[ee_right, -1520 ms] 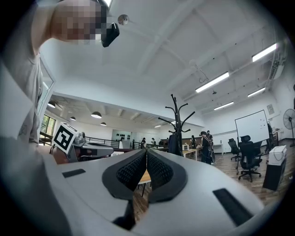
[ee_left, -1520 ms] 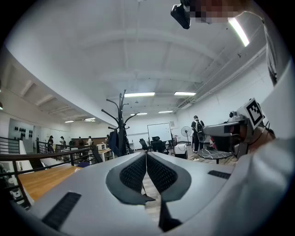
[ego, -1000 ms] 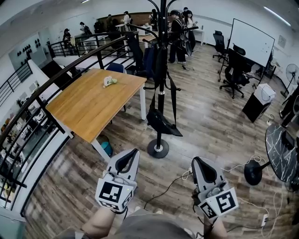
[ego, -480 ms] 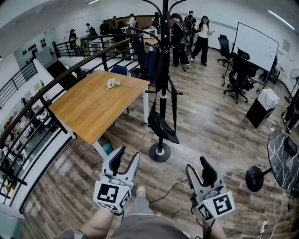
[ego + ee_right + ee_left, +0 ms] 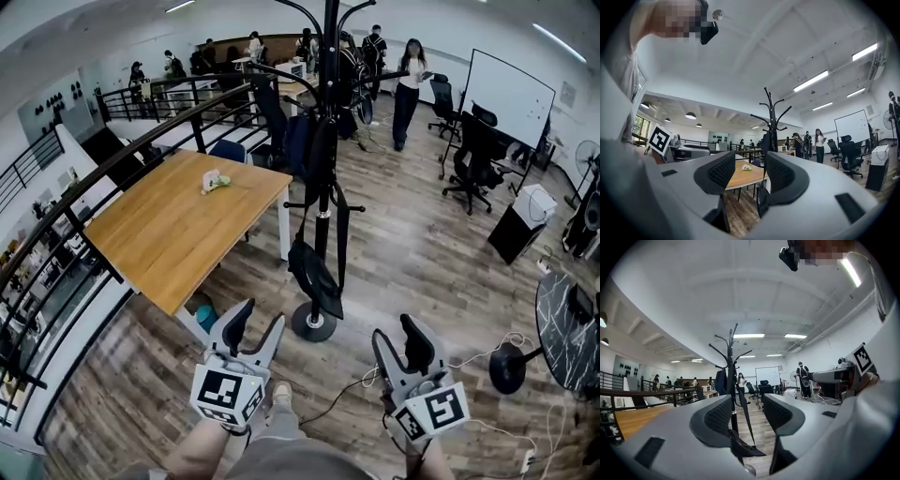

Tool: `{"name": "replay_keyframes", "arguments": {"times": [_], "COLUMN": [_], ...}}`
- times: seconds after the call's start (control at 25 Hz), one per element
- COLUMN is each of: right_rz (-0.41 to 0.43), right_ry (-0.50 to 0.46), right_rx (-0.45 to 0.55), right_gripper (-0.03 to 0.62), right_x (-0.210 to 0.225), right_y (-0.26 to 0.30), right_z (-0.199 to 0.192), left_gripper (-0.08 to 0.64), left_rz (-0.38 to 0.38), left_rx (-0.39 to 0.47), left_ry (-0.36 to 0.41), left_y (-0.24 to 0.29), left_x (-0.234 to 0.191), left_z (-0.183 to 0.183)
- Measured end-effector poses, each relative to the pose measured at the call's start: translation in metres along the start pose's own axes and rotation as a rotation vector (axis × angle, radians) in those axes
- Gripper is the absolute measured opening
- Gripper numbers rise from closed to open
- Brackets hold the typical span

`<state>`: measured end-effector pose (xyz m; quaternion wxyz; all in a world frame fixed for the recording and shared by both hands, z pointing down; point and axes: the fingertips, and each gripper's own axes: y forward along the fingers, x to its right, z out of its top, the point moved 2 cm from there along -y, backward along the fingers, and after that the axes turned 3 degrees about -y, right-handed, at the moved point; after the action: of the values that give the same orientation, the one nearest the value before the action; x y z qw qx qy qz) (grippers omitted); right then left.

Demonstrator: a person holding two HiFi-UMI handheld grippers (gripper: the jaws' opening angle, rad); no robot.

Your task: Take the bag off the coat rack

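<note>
Open office with a wood-plank floor (image 5: 412, 253); a wooden worktop (image 5: 178, 225) stands ahead-left of the fingers beside a black railing (image 5: 122, 155). The black bag (image 5: 312, 267) hangs low on the coat rack (image 5: 325, 141), straight ahead of both grippers and well apart from them. The left gripper (image 5: 258, 319) fingers are opening with nothing between them; the right gripper (image 5: 396, 339) fingers stand spread and empty.

Open office: whiteboard (image 5: 509, 94), swivel chairs (image 5: 472, 150).
</note>
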<state>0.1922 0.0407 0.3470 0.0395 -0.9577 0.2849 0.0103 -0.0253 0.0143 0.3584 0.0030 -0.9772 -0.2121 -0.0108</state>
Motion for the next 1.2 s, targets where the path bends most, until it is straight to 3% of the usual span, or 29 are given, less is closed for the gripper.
{"name": "replay_keyframes", "arguments": {"times": [0.28,0.64,1.0,1.2], "right_rz": [-0.029,-0.099,-0.165,-0.172], "right_ry": [-0.011,-0.052,-0.090,-0.095], "right_rx": [-0.029,-0.047,-0.071,-0.095], "right_gripper": [0.207,0.209,0.212,0.212], "right_x": [0.025,0.062,0.103,0.122], "right_y": [0.086,0.203,0.298,0.334], "right_z": [-0.006,0.002,-0.005,-0.009], "left_gripper": [0.221,0.224,0.224,0.224], "left_rz": [-0.036,-0.170,-0.317,-0.355], "left_rx": [-0.004,-0.013,-0.022,-0.047], "left_ry": [0.002,0.039,0.089,0.060], "left_y": [0.071,0.181,0.275,0.318], "left_x": [-0.054,-0.106,-0.119,-0.117], "left_z": [0.001,0.012,0.017,0.013]}}
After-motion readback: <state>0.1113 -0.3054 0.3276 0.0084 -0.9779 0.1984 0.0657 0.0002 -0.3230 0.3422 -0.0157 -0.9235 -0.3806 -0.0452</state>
